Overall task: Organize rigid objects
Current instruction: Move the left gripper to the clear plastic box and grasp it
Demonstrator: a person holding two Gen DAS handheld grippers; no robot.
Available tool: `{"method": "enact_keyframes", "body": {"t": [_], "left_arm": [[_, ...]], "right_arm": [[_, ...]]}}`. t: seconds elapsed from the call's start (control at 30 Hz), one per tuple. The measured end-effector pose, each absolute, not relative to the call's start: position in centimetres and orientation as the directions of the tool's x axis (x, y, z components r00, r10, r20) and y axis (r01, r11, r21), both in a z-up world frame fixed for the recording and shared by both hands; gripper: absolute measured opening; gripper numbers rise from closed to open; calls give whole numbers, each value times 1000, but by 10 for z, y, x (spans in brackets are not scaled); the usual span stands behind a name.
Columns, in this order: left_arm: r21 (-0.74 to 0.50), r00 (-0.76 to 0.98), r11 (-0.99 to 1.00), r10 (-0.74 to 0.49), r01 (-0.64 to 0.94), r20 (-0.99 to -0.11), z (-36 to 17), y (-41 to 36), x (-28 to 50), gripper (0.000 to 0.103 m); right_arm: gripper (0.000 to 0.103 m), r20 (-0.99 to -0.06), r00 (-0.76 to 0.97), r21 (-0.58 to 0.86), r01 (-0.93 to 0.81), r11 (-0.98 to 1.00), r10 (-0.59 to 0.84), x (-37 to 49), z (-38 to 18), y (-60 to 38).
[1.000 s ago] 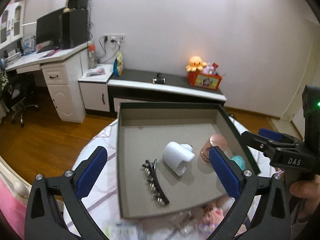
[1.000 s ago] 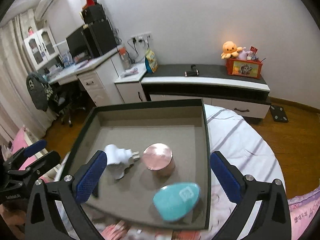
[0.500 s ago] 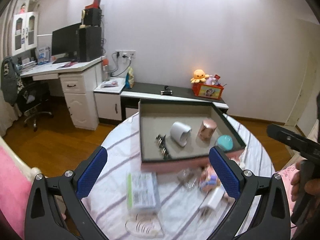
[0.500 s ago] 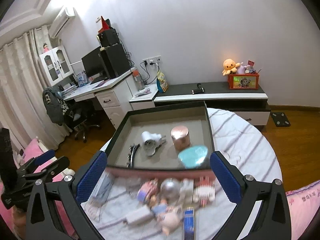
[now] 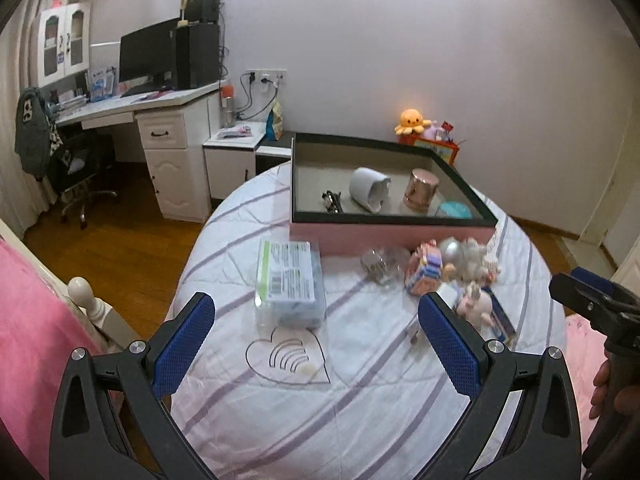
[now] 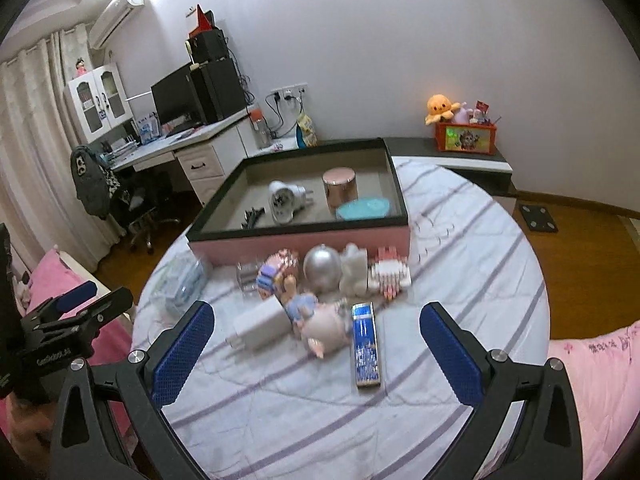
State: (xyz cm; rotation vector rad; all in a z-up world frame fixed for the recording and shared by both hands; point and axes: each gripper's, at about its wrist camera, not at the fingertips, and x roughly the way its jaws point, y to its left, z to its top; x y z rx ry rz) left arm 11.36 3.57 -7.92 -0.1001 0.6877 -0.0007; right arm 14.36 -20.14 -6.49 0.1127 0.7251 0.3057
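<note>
A pink box with a dark rim (image 5: pixel 390 220) (image 6: pixel 300 236) stands at the far side of a round table. Inside lie a white plug adapter (image 5: pixel 370 190) (image 6: pixel 282 200), a copper tin (image 5: pixel 420 190) (image 6: pixel 340 186), a teal oval case (image 6: pixel 362 208) and black hair clips (image 5: pixel 332 202). In front of the box lie a clear pack (image 5: pixel 290 280), a silver ball (image 6: pixel 322 268), a white charger (image 6: pixel 260 326), toy figures (image 6: pixel 316 320) and a blue lighter (image 6: pixel 366 344). My left gripper (image 5: pixel 316 340) and right gripper (image 6: pixel 316 348) are open and empty, held back above the table's near side.
The table carries a striped white cloth with a heart-shaped outline (image 5: pixel 286 356). A desk with a monitor (image 5: pixel 148 56) stands at the left and a low cabinet with an orange plush (image 6: pixel 440 106) behind. Pink bedding (image 6: pixel 592 380) lies at the right.
Both grippers have pulled back and up from over the box. The loose objects on the table in front of the box have come into view.
</note>
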Motion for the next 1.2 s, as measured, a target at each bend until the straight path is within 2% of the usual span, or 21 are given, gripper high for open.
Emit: {"method": "enact_keyframes", "body": {"t": [0.33, 0.7, 0.8, 0.93, 1.03, 1.2], "left_arm": [[-98, 767, 994, -31, -42, -641, -85, 38, 114, 103], [-97, 731, 992, -11, -76, -683, -109, 48, 133, 103], [-90, 718, 993, -5, -81, -696, -117, 49, 142, 103], [-72, 698, 993, 10, -88, -716, -129, 49, 155, 103], [-61, 689, 994, 18, -91, -724, -135, 50, 163, 103], [-31, 669, 995, 44, -99, -742, -146, 50, 181, 103]], "right_arm": [[103, -653, 700, 177, -229, 957, 289, 136, -73, -199], [103, -736, 641, 123, -191, 974, 218, 154, -106, -210], [99, -764, 612, 110, -187, 976, 203, 160, -119, -214], [76, -796, 575, 97, -186, 978, 188, 166, -135, -217], [75, -809, 557, 94, -191, 977, 186, 170, -143, -217], [64, -814, 551, 91, -192, 977, 184, 180, -149, -218]]}}
